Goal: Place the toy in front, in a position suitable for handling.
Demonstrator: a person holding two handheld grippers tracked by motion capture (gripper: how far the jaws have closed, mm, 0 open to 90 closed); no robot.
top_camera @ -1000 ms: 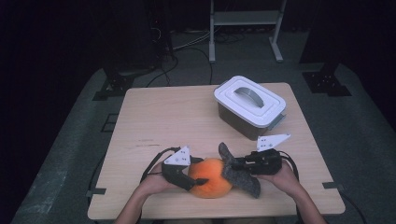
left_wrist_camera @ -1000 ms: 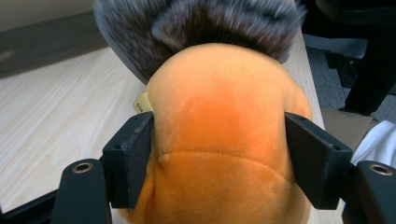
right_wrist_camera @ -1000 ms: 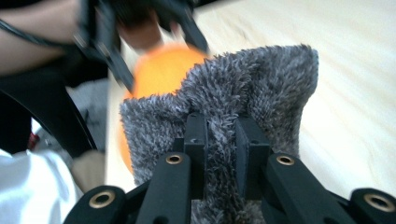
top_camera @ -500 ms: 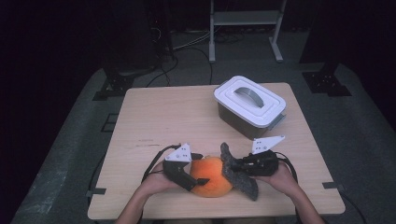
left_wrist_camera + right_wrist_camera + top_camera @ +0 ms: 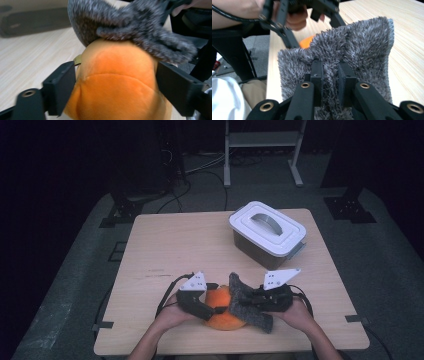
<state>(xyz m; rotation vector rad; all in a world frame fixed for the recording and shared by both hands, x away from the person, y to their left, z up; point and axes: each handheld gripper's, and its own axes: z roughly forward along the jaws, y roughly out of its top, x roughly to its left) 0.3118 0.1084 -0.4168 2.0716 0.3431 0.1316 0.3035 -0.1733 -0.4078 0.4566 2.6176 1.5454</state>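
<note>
high view: dim, dark surround; gripper views: brighter, close parts blurred

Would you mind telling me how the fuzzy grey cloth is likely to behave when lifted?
The fuzzy grey cloth is probably floppy: it bunches where the right gripper pinches it and drapes over the orange plush ball. Its shaggy pile suggests it is light and unlikely to slip.

On one tabletop [image 5: 165,245], one orange plush toy [image 5: 225,312], one grey fuzzy cloth [image 5: 247,302] and one lidded white box [image 5: 267,232] are counted; two claws are seen, left [image 5: 212,307] and right [image 5: 250,301].
</note>
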